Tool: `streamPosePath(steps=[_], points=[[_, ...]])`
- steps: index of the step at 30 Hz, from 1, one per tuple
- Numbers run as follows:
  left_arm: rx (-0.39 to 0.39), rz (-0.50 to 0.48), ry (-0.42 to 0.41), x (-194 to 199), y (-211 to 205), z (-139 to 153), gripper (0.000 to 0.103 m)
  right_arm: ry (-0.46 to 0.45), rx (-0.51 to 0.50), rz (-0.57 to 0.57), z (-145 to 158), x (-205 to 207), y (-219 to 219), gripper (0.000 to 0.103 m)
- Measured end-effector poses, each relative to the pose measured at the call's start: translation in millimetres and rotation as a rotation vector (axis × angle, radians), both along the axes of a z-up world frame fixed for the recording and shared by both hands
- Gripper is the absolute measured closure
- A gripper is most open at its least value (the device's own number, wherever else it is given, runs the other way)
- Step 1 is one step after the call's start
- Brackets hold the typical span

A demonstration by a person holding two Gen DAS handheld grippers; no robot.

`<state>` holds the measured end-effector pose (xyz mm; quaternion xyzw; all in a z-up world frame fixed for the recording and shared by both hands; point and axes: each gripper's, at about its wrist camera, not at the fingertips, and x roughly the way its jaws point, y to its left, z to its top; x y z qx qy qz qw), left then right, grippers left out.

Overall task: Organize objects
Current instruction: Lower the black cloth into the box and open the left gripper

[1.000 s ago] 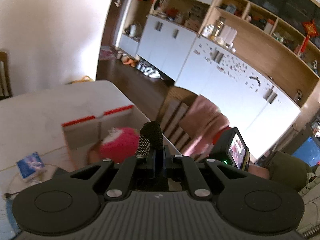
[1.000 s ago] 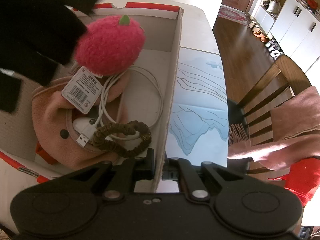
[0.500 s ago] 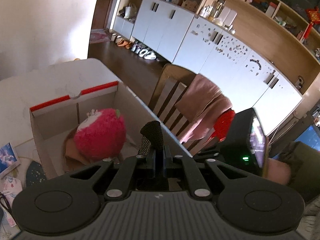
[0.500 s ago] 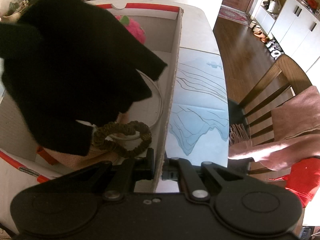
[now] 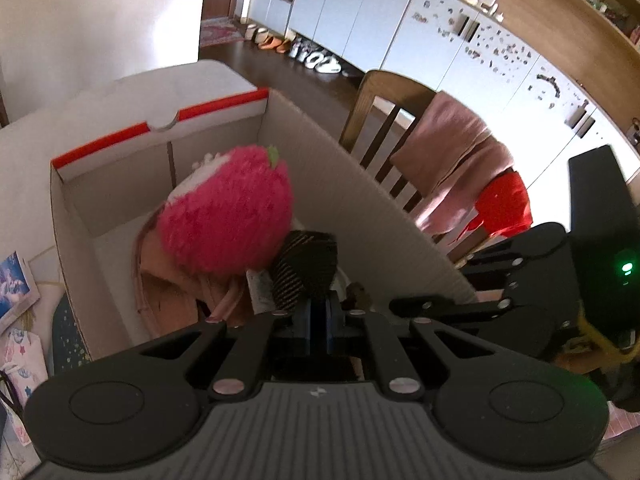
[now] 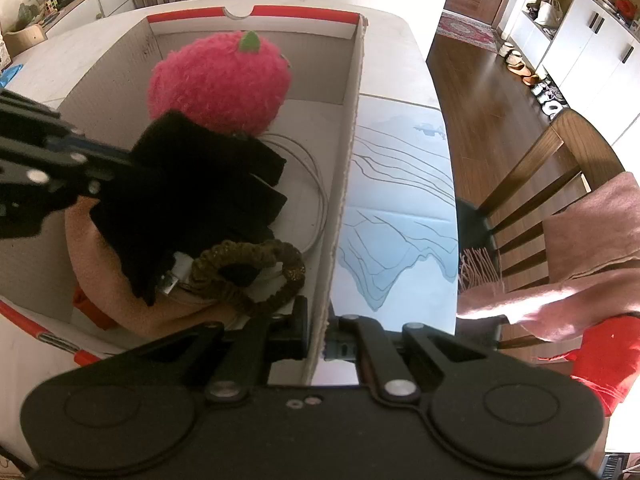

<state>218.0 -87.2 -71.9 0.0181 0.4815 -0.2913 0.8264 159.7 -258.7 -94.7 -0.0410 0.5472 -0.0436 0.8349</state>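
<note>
Black knit cloth [image 6: 192, 184] clamped in left gripper [image 6: 120, 160], hanging inside cardboard box [image 6: 348, 152] near pink plush [image 6: 220, 80]. Right gripper [image 6: 316, 344] pinches box's right wall. Placing step; next: release cloth.

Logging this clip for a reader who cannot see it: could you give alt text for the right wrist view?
The right tool is clamped on the side wall of an open cardboard box. The left tool holds a black knit cloth down inside the box, over a pink plush strawberry, white cable and brown scrunchie.
</note>
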Motion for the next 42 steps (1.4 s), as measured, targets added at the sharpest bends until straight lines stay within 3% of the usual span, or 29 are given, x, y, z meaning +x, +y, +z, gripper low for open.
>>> streamPosePath(steps=[8,17,26,31,35,42], points=[[0.039,0.021,0.022,0.3,8.6,-13.3,0.097,0.000,0.002,-0.001,0.7,0.4,1.8,0.098],[0.052,0.025,0.028,-4.2,14.2,-15.5,0.089,-0.001,0.001,-0.001,1.0,0.1,2.0,0.098],[0.016,0.045,0.001,-17.4,26.5,0.4,0.071,-0.001,0.001,-0.002,1.7,0.1,3.2,0.098],[-0.018,0.082,-0.045,-27.2,38.7,20.1,0.048,-0.001,-0.001,-0.001,3.2,-0.3,3.4,0.098],[-0.033,0.121,-0.077,-34.4,54.9,34.4,0.045,-0.003,0.000,-0.001,5.1,-1.4,1.3,0.098],[-0.040,0.255,-0.132,-40.6,102.2,56.9,0.032,-0.007,-0.004,-0.001,7.3,-2.8,-2.3,0.098]])
